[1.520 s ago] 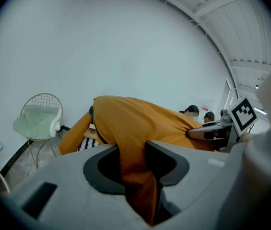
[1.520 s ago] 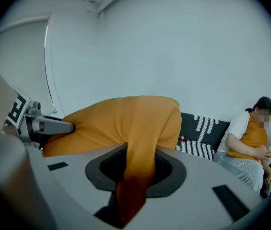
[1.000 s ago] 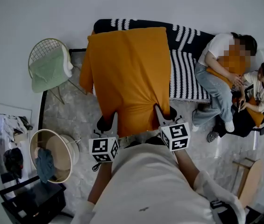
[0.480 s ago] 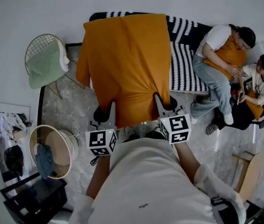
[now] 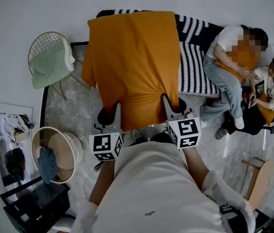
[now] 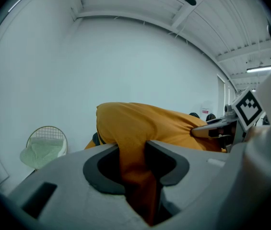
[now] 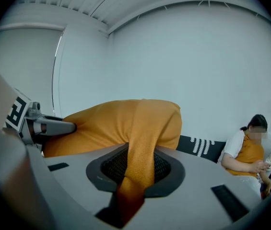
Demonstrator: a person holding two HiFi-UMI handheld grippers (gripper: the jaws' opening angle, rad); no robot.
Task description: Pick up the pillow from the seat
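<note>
Left tongs (image 5: 112, 114): nearly closed, pinching a fold of orange fabric from the pillow (image 5: 134, 62). In the left gripper view the fold runs straight down between the two pads, with both of them pressing on it.

Right tongs (image 5: 172, 106): same story. They're clamped on a second bunched fold of the pillow, and the cloth hangs down through the gap.

So two tongs, two grips, both on the pillow's near edge, one toward each corner.

Pose: my two forearms (image 5: 195, 166) reach forward side by side from my torso, and the tongs sit roughly parallel, close to level. The two marker cubes (image 5: 106, 147) face up at me, one per tong. Each gripper view shows the other tong off to the side with its tip in the orange cloth.

Pillow: one, large and orange. It's held up in front of me and stretches away from the tongs toward the wall (image 5: 40, 8). It covers the left part of the seat (image 5: 192, 67), which is dark with a white striped pattern. I can't tell whether the far edge is resting on the seat.

Further out:
- Two people are at the right. One (image 5: 229, 67) sits on the right end of the seat, and the other (image 5: 272, 91) is lower, just beside the first.
- One wire chair (image 5: 42, 45) with a green cushion (image 5: 49, 69) is at the left, against the wall.
- One round basket (image 5: 59, 152) is on the floor (image 5: 73, 110) near my left side, with a blue cloth (image 5: 46, 164) in it.
</note>
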